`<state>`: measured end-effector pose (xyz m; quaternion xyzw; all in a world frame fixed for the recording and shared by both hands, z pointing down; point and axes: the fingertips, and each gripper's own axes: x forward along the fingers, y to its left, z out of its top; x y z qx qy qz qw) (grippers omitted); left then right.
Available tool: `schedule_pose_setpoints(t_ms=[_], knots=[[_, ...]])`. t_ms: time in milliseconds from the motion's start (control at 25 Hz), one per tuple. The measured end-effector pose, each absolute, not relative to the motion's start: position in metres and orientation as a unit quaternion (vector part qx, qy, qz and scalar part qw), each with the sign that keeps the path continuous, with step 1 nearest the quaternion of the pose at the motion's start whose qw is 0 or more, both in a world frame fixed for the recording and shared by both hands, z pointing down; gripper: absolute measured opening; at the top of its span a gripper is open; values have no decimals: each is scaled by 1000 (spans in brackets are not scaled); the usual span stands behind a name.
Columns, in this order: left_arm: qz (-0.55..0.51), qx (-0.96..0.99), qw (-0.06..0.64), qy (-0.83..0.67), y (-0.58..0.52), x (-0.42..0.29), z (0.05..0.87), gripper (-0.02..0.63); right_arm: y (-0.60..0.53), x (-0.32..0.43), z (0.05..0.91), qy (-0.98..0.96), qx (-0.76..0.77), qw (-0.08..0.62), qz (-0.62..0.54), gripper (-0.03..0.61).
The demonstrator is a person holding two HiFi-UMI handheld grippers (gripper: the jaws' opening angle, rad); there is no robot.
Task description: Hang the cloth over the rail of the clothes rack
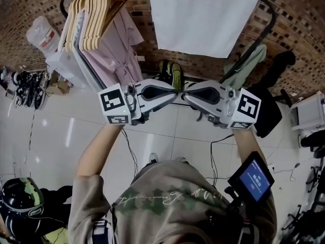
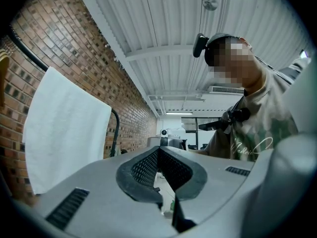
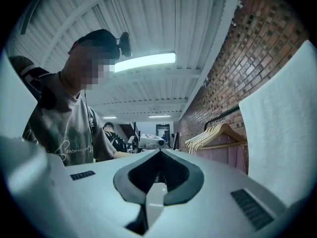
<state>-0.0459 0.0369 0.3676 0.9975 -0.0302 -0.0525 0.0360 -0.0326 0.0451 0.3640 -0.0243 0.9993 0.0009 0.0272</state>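
Note:
The white cloth [image 1: 200, 17] hangs spread over the black rail [image 1: 272, 15] of the clothes rack, in front of the brick wall. Both grippers are held below it, nose to nose and apart from the cloth. My left gripper [image 1: 175, 92] points right and is shut with nothing between its jaws. My right gripper [image 1: 187, 94] points left, also shut and empty. In the left gripper view the cloth [image 2: 64, 128] hangs at the left beside the curved rail [image 2: 115, 130], past the closed jaw tips of the left gripper [image 2: 158, 150]. In the right gripper view the cloth [image 3: 282, 143] fills the right edge beyond the right gripper [image 3: 159, 153].
Wooden hangers [image 1: 96, 17] with pink garments [image 1: 114, 52] crowd the rack's left part. Green shoes [image 1: 170, 73] stand under the rack and dark shoes [image 1: 26, 88] lie at far left. A helmet [image 1: 20, 200] sits bottom left. Cables run over the tiled floor [image 1: 167, 131]. A small screen [image 1: 255, 179] hangs on my chest.

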Motion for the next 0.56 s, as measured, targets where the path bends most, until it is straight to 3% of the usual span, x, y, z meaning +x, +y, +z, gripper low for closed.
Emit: schedule_pose_setpoints(t_ms=[560], knots=[[-30,999,7,-17,54,-41,366,6,62,-30,366,999,-27,23,14,5]])
